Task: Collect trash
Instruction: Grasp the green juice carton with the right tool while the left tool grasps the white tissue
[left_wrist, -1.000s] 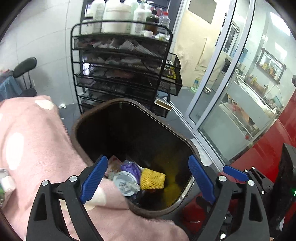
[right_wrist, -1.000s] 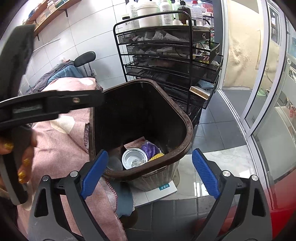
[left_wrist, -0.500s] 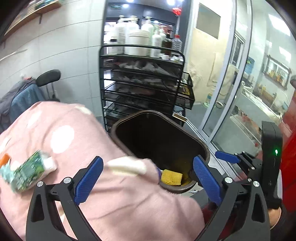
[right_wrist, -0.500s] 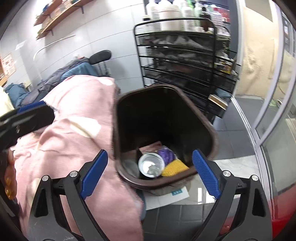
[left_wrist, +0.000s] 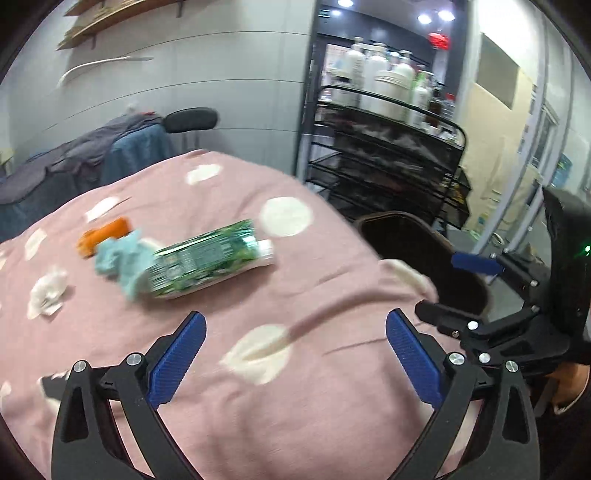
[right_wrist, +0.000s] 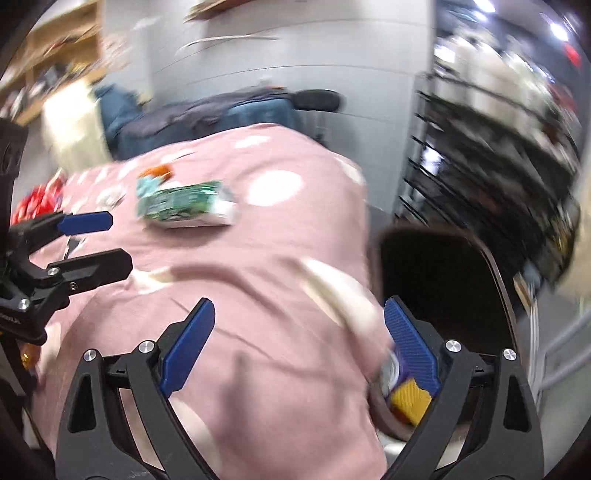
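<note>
Both your left gripper and right gripper gape wide and empty. Ahead of the left one, up and leftward on the pink blanket, lies one green bottle: it looks light, thin-walled and slick, so take it across the middle. Touching it sits one soft teal wad, one orange piece beyond, and one white scrap. The bin stands to the right.

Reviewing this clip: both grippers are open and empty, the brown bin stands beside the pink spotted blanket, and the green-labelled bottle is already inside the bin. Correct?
Not quite. The green-labelled bottle lies on the pink spotted blanket, next to a crumpled teal wrapper, not in the brown bin; the left wrist view shows this. The left gripper and right gripper are indeed open and empty.
</note>
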